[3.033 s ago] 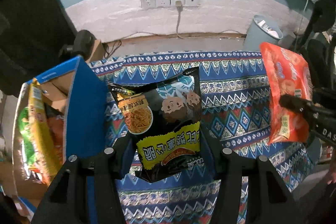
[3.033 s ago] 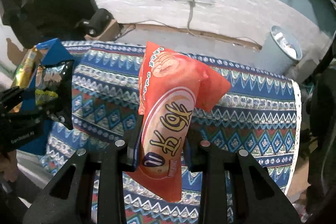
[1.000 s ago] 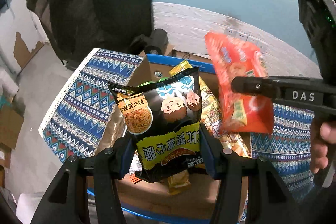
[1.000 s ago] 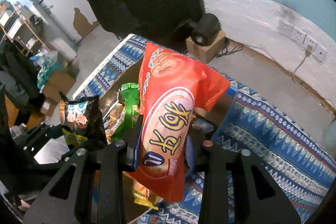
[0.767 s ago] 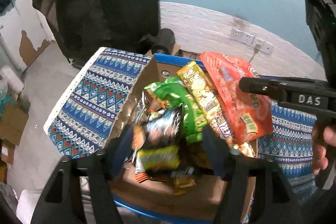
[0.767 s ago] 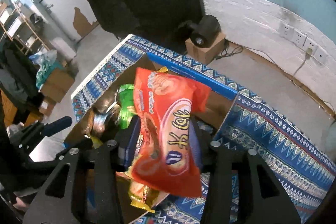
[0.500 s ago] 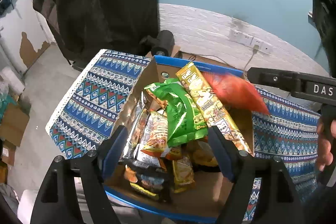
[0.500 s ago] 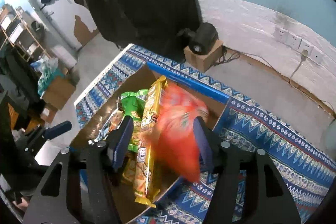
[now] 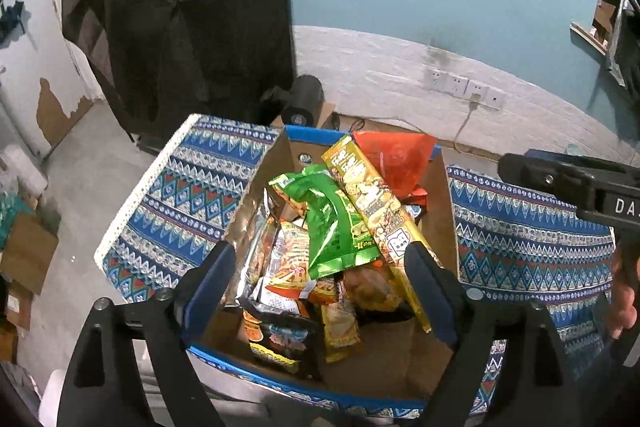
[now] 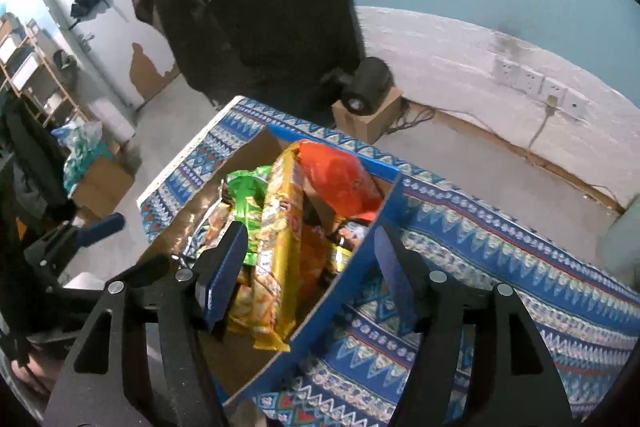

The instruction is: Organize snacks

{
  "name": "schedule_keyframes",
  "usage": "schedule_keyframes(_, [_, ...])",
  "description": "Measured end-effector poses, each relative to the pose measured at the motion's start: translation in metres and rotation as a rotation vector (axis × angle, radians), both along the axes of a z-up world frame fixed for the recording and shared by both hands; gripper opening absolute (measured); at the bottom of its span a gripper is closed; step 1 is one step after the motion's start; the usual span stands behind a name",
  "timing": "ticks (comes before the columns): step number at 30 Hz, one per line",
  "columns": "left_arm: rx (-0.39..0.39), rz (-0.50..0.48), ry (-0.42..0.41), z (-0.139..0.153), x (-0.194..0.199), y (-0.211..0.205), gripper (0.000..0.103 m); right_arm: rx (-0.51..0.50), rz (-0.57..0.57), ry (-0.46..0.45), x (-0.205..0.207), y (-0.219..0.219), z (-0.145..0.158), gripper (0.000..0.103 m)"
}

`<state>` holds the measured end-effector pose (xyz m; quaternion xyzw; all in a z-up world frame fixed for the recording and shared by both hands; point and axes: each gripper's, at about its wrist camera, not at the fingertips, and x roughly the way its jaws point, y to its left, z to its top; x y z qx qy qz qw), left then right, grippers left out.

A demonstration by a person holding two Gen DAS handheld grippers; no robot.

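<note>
An open cardboard box (image 9: 442, 203) with a blue rim holds several snack packs. The black noodle-snack bag (image 9: 280, 335) lies loose at its near end, below my left gripper (image 9: 320, 287). That gripper's jaws are opening with nothing between them. The red bag (image 9: 394, 155) rests against the box's far wall, behind a long yellow pack (image 9: 372, 203) and a green bag (image 9: 332, 223). In the right wrist view the red bag (image 10: 340, 179) lies in the box (image 10: 344, 291) beyond my right gripper (image 10: 308, 267). Its jaws are opening too, and they grip nothing.
The box stands on a blue patterned tablecloth (image 9: 192, 187) that runs on to its right (image 10: 500, 267). Behind the table a black cylinder (image 10: 368, 83) sits on a small carton, under wall sockets (image 9: 464, 87). A dark curtain hangs at the back. Cartons (image 10: 100, 183) are on the floor at left.
Both bags left the jaws and dropped into the box: the black one at the near end, the red one at the far wall. Both grippers opened wide and rose a little.
</note>
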<state>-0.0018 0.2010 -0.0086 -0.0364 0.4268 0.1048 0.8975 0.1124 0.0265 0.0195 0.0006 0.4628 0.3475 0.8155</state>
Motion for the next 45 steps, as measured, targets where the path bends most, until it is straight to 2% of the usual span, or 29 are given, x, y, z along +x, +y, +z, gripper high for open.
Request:
schedule_keyframes(4, [0.019,-0.011,-0.015,0.007,-0.005,-0.005,0.089,-0.023,-0.023,-0.037,-0.009,-0.008,0.005,0.078])
schedule_keyframes(9, [0.036,-0.01,-0.039,0.015,-0.011,-0.008,0.093,-0.035,-0.037,-0.079,-0.022,-0.018,0.011,0.078])
schedule_keyframes(12, [0.063,-0.007,-0.059,0.018,-0.014,-0.01,0.1,-0.042,-0.05,-0.094,-0.029,-0.024,0.013,0.079])
schedule_keyframes(15, [0.103,-0.012,-0.077,0.023,-0.017,-0.014,0.1,-0.043,-0.055,-0.103,-0.032,-0.029,0.014,0.079])
schedule_keyframes(23, [0.111,-0.024,-0.095,0.031,-0.02,-0.021,0.101,-0.072,-0.087,-0.172,-0.041,-0.042,0.019,0.081])
schedule_keyframes(45, [0.135,-0.044,-0.067,0.026,-0.016,-0.034,0.101,-0.094,-0.078,-0.162,-0.042,-0.046,0.014,0.081])
